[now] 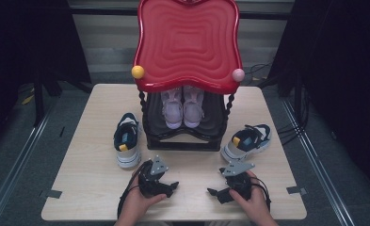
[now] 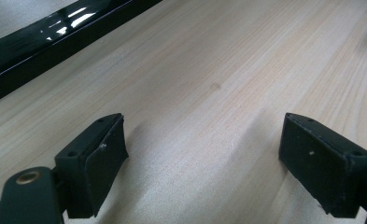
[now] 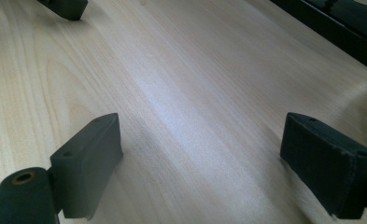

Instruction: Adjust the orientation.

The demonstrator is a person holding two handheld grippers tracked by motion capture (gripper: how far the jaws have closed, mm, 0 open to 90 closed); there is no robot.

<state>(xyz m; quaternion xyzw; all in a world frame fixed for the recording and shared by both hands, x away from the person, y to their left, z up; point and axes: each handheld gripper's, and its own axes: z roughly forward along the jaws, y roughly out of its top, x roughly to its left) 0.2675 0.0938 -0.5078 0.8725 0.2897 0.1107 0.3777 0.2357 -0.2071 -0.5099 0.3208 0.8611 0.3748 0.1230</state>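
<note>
A black rack with a glossy red wavy top (image 1: 187, 42) stands at the back middle of the wooden table (image 1: 88, 188). A pair of pale pink shoes (image 1: 182, 107) sits on its lower shelf. One navy and white sneaker (image 1: 127, 140) lies left of the rack, its mate (image 1: 246, 141) lies right of it. My left gripper (image 1: 172, 185) (image 2: 202, 140) rests low over bare wood near the front edge, jaws wide open and empty. My right gripper (image 1: 214, 192) (image 3: 202, 142) faces it from the right, also open with nothing between its jaws.
The rack's black base (image 2: 41, 42) (image 3: 340, 32) runs just beyond both grippers. A yellow knob (image 1: 137, 72) and a pink knob (image 1: 238, 74) stick out from the red top's corners. Bare wood separates the two grippers. Tape marks (image 1: 53, 193) sit at the table's front corners.
</note>
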